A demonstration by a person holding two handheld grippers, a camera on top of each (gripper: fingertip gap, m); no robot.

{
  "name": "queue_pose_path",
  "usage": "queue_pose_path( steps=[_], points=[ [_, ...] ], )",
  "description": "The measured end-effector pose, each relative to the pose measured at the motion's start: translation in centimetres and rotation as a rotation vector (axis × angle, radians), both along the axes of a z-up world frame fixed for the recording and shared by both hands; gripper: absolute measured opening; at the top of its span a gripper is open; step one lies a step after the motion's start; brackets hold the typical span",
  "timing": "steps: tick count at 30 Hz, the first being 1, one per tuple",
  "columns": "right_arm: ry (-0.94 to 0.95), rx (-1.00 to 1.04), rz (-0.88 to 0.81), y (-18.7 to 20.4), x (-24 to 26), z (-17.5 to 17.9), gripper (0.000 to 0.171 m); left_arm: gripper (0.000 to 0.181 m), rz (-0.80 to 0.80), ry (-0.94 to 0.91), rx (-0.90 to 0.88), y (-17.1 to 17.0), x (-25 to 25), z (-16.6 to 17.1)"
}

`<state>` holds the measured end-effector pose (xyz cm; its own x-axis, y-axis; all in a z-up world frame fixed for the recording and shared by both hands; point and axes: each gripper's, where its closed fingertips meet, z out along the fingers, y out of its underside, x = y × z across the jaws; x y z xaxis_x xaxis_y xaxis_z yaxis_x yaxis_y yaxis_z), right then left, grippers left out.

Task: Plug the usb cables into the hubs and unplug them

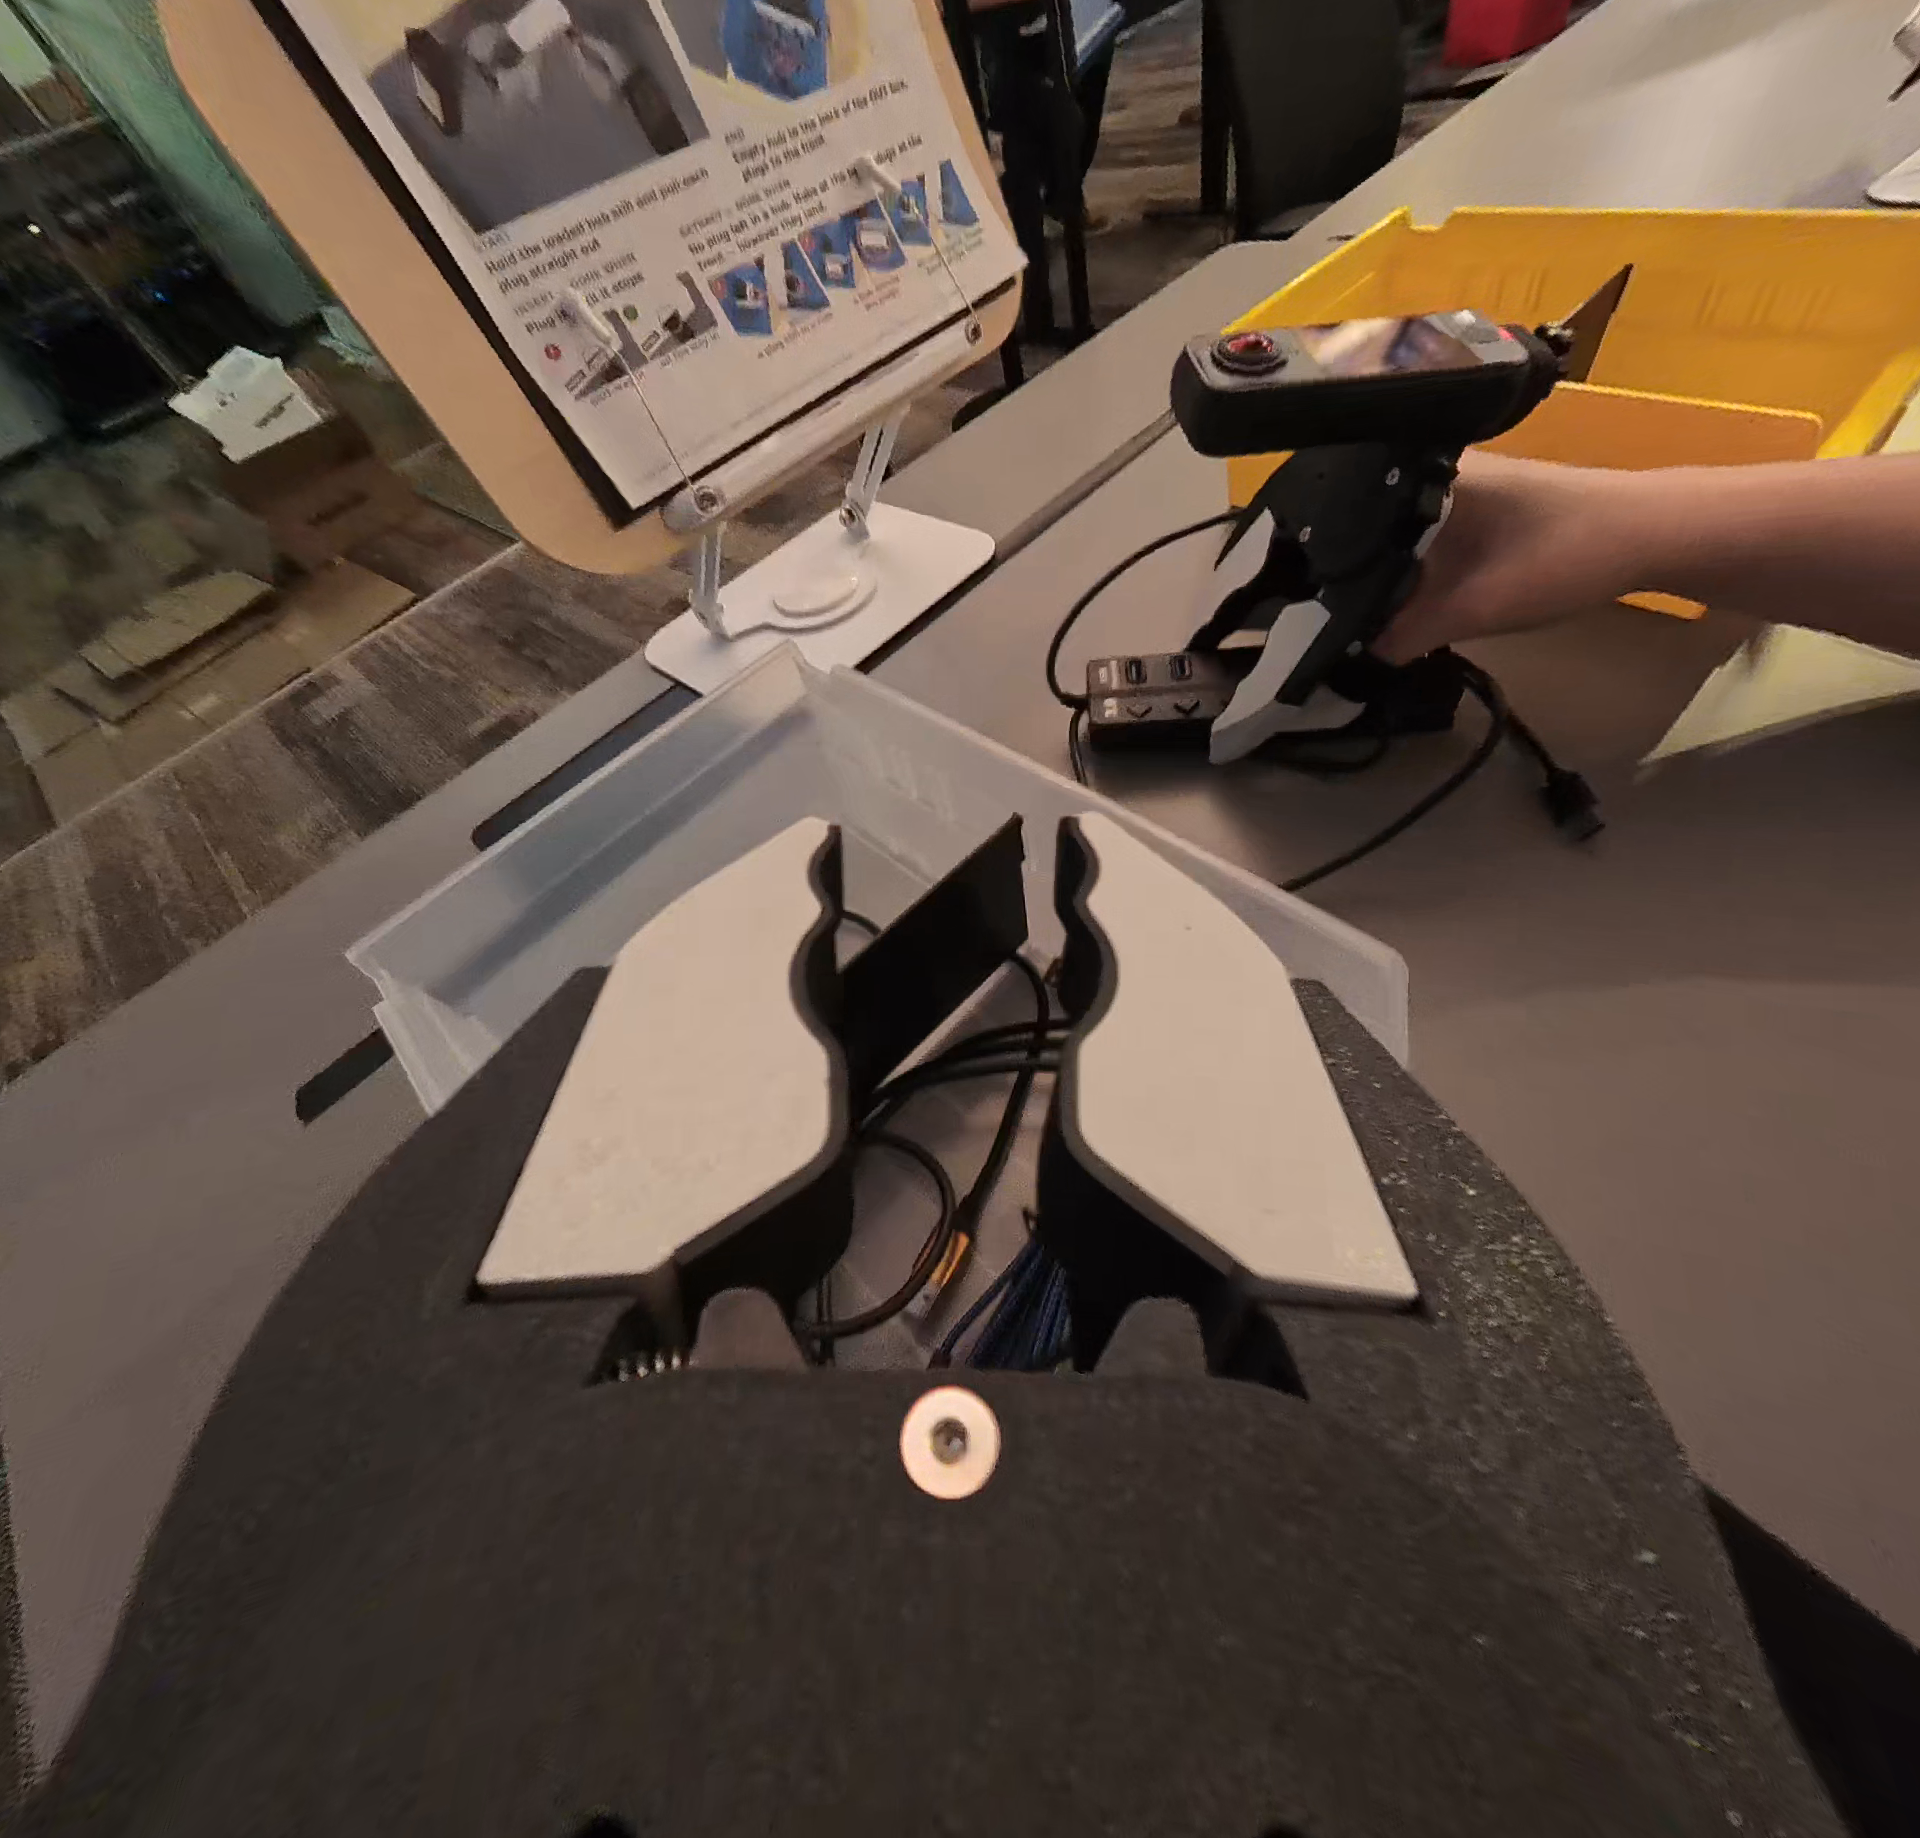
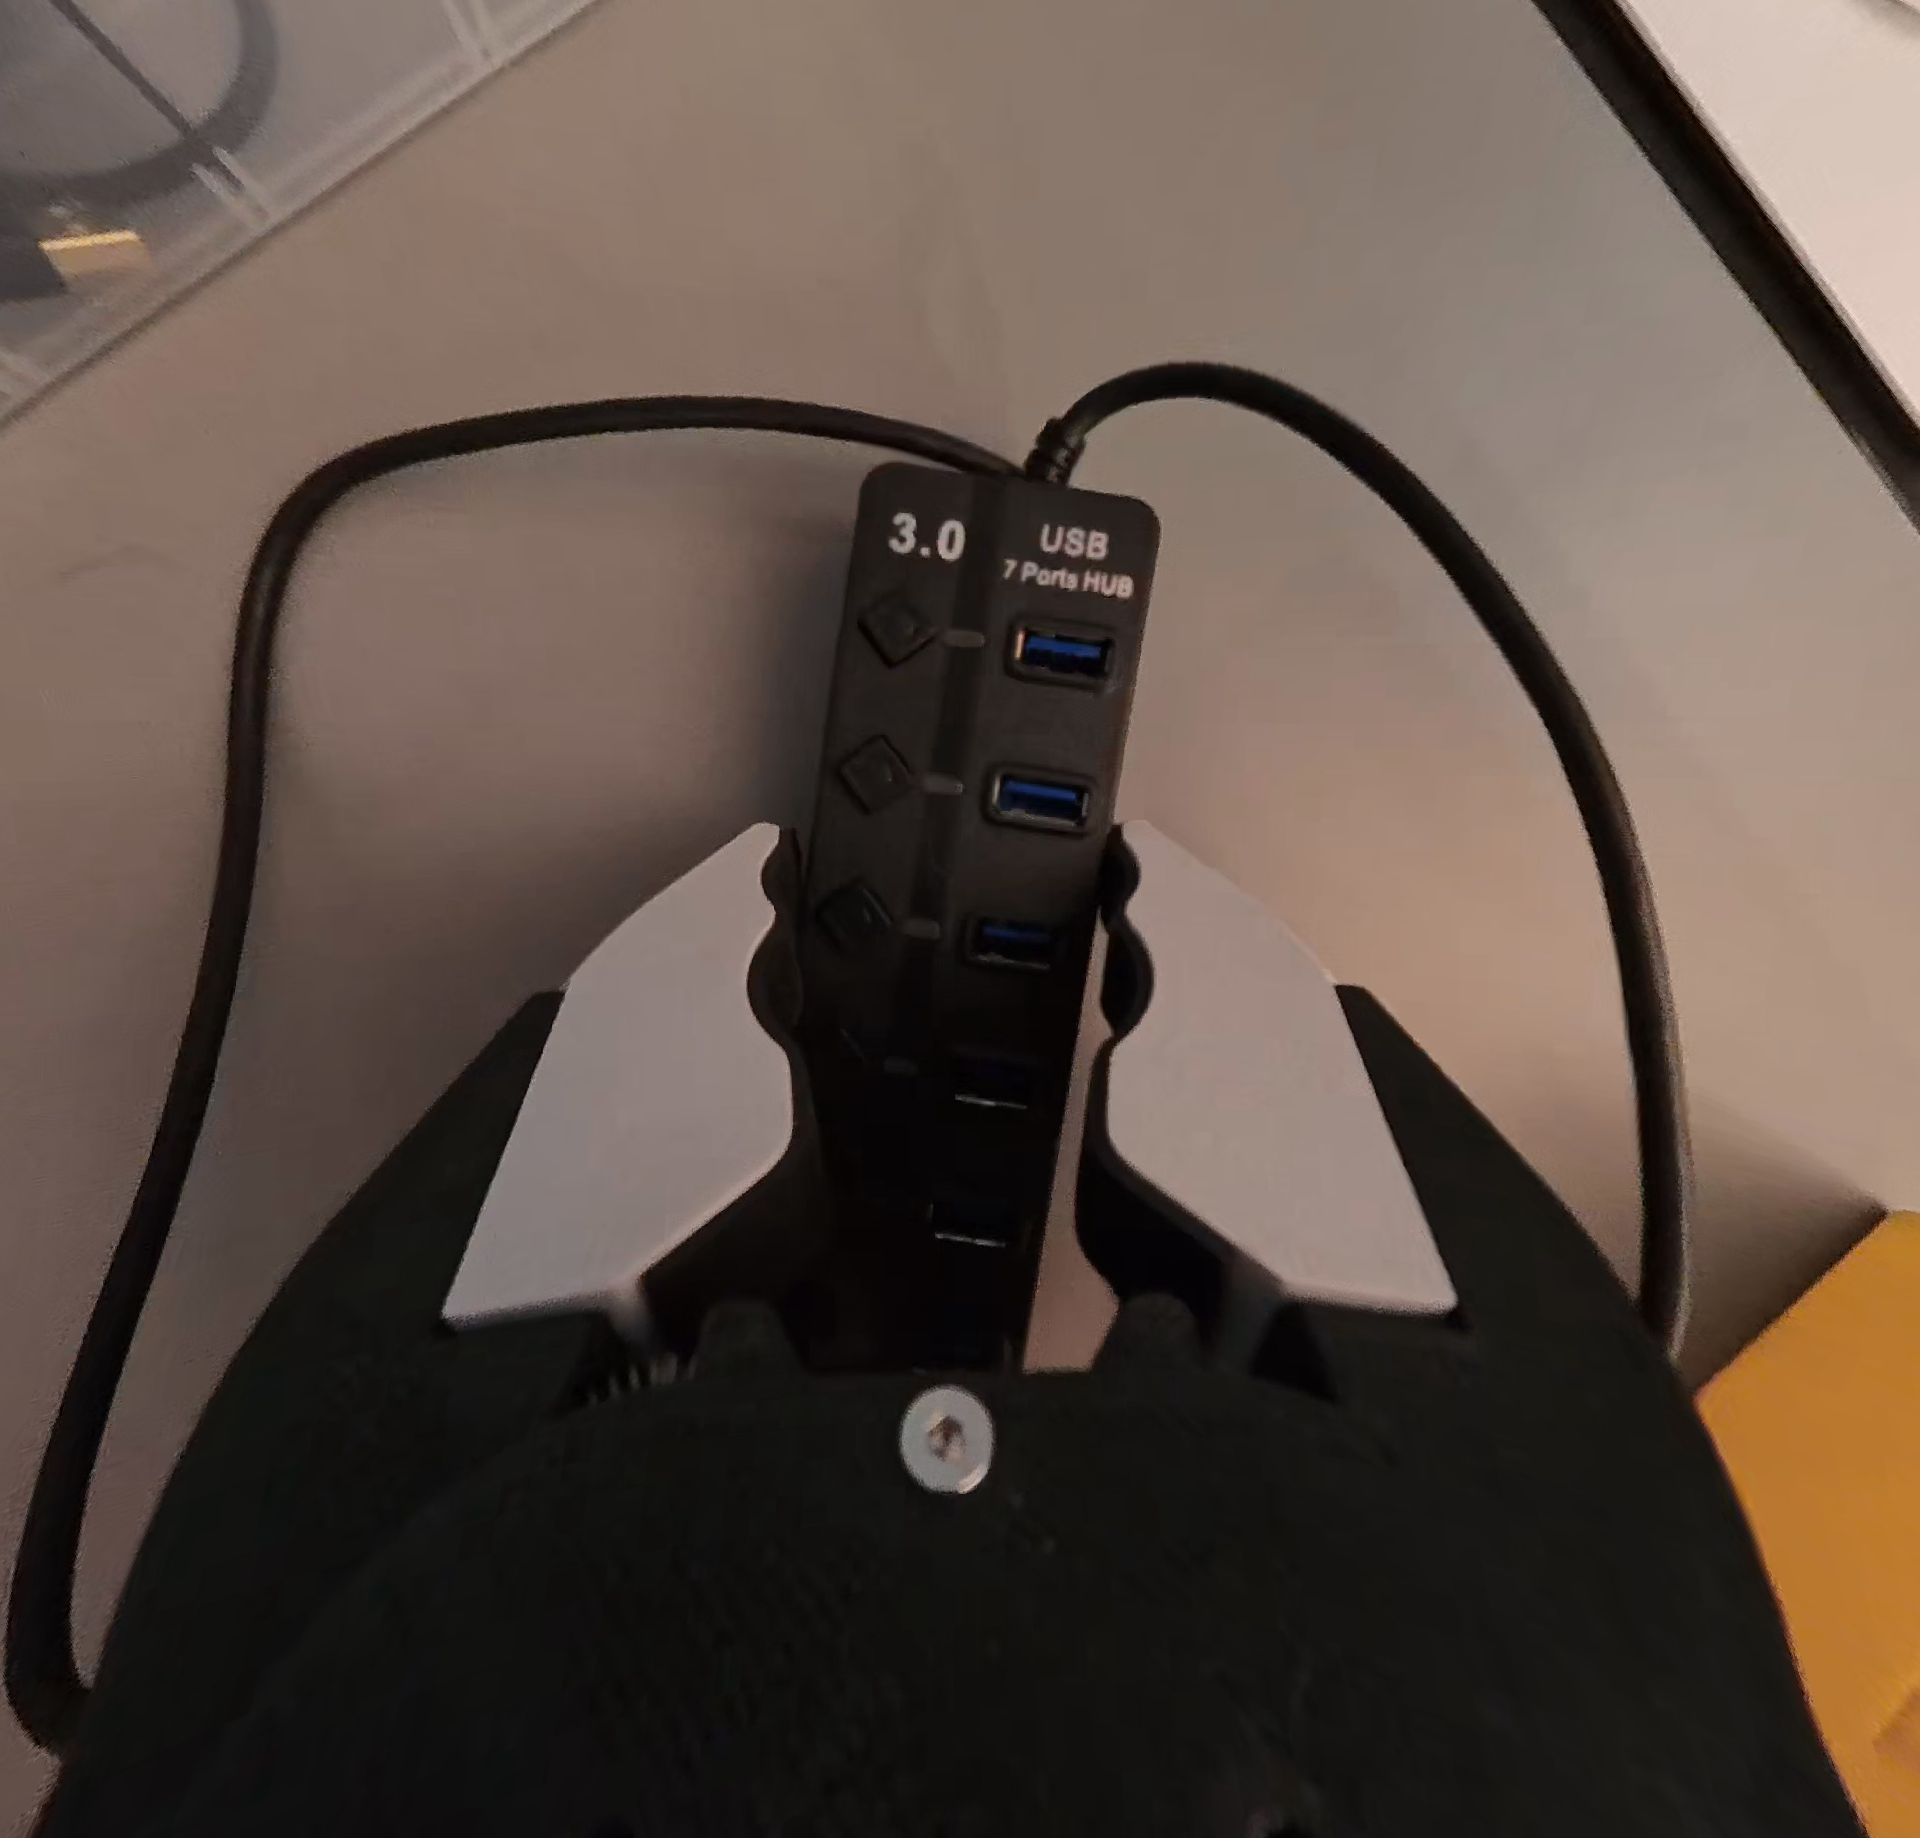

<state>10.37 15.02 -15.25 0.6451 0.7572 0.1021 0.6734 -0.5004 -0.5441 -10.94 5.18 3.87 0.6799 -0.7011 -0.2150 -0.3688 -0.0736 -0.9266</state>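
A black USB hub (image 2: pixel 977 708) with several blue ports lies on the grey table, all visible ports empty. My right gripper (image 2: pixel 951 843) is shut on the hub's sides near its middle. The left wrist view shows that gripper (image 1: pixel 1247 723) and the hub (image 1: pixel 1153 692) at the far right, with a hand behind. The hub's own black cable (image 2: pixel 249 697) loops around it, and its plug (image 1: pixel 1574 812) lies loose on the table. My left gripper (image 1: pixel 940 853) is open and empty above a clear plastic bin (image 1: pixel 644 853). The bin holds tangled black cables (image 1: pixel 935 1165), a gold-tipped plug (image 1: pixel 951 1258) and a blue cable (image 1: pixel 1023 1310).
A yellow bin (image 1: pixel 1662 271) stands behind the right gripper. An instruction sheet on a tilted board (image 1: pixel 644 230) with a white stand base (image 1: pixel 831 593) sits at the table's far edge. A black divider (image 1: pixel 935 936) stands in the clear bin. The floor drops away on the left. The tips of one gripper are about 30 centimeters away from the tips of the other.
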Motion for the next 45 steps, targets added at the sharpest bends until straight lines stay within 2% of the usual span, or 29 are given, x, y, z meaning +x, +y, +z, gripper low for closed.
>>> queue_pose_path(
  steps=[4, 6, 10, 13, 16, 18, 22, 26, 32, 45],
  points=[
    [0.020, 0.094, -0.006, 0.4, 0.3, 2.5, 0.056, 0.041, -0.055, 0.104, 0.022, -0.2, -0.5, 0.9],
    [0.077, 0.139, 0.002, 0.3, 0.1, 4.9, 0.056, 0.035, -0.106, 0.199, 0.018, -0.5, -0.2, 1.5],
    [0.212, 0.246, 0.044, -0.3, -0.4, 10.5, 0.057, 0.036, -0.222, 0.406, -0.074, -1.7, 1.4, 1.5],
    [0.230, 0.317, 0.062, -0.8, 0.5, 13.2, 0.058, 0.038, -0.319, 0.473, -0.116, -3.6, 3.4, 0.2],
    [0.242, 0.344, 0.061, -0.8, 1.7, 14.6, 0.058, 0.034, -0.344, 0.637, -0.087, -4.4, 2.4, -3.2],
    [0.281, 0.329, 0.060, -0.8, 2.0, 15.3, 0.058, 0.033, -0.295, 0.722, -0.101, -3.5, 0.9, -4.3],
    [0.313, 0.316, 0.053, -0.6, 2.5, 15.6, 0.058, 0.020, -0.277, 0.665, -0.178, -1.3, -0.1, -5.3],
    [0.248, 0.343, 0.057, -0.6, 3.2, 15.3, 0.058, 0.018, -0.300, 0.731, -0.311, 0.5, -1.4, -9.1],
    [0.221, 0.361, 0.084, -1.0, 3.2, 15.4, 0.058, 0.015, -0.333, 0.824, -0.549, 0.8, -1.2, -14.7],
    [0.218, 0.401, 0.099, -1.4, 3.9, 16.6, 0.058, 0.015, -0.307, 0.933, -0.605, 1.4, -1.9, -17.7]
  ],
)
